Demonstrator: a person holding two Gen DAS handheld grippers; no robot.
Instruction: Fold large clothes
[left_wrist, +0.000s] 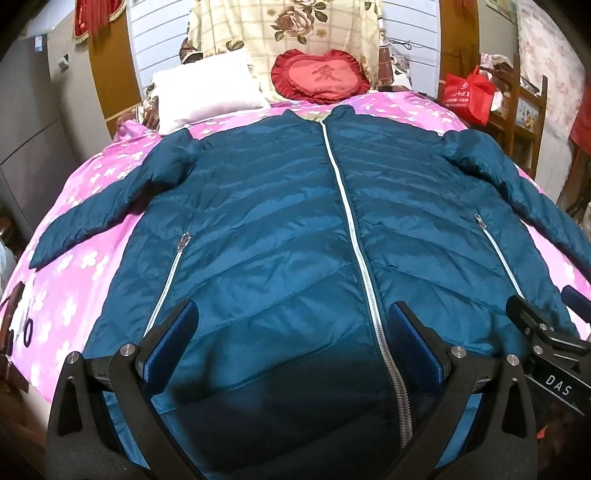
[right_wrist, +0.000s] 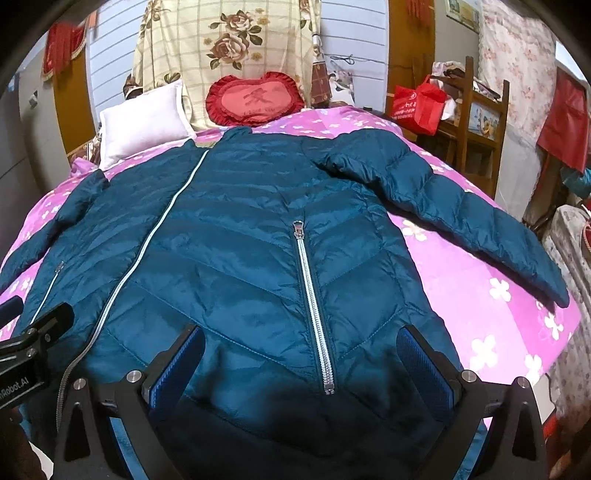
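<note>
Judging teal quilted zip-front puffer jacket (left_wrist: 280, 221) on pink flowered bed (left_wrist: 74, 295) light, puffy, slippery; both claws, left (left_wrist: 291, 343) and right (right_wrist: 301, 365), wide open, empty, over hem; pinching hem corners and sleeve cuffs advised.

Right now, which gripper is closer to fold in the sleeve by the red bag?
Right. The right gripper hovers open over the jacket half nearest that sleeve and the red bag; the left gripper sits by the main zipper, farther away.
</note>
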